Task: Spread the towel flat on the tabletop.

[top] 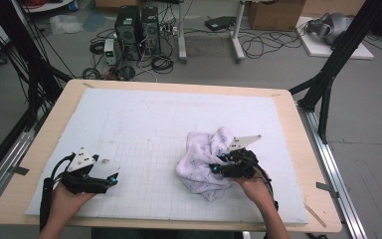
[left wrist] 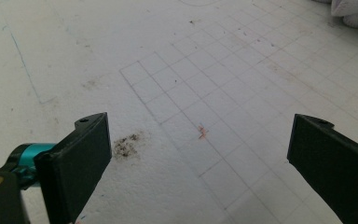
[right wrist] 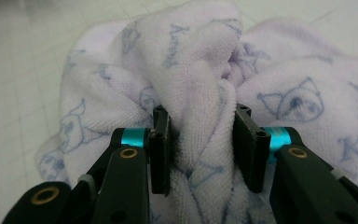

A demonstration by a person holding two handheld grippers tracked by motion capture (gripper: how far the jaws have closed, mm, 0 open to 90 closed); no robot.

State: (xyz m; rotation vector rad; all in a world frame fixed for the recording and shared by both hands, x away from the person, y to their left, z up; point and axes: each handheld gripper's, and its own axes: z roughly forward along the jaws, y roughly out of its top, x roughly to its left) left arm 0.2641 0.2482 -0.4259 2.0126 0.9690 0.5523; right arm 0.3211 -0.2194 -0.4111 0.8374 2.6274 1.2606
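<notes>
A crumpled pale lilac towel printed with small blue animal faces lies on the white gridded mat, right of centre. My right gripper reaches into its near right side from a hand at the bottom edge. In the right gripper view a raised fold of the towel fills the gap between the two black jaws of the right gripper and touches both pads. My left gripper rests low over bare mat at the front left, far from the towel. Its jaws stand wide apart in the left gripper view, with nothing between them.
The mat covers a light wooden table with bare margins all round. A dark smudge and a small red mark sit on the mat near the left gripper. Black frame posts flank the table; computers and cables lie on the floor beyond.
</notes>
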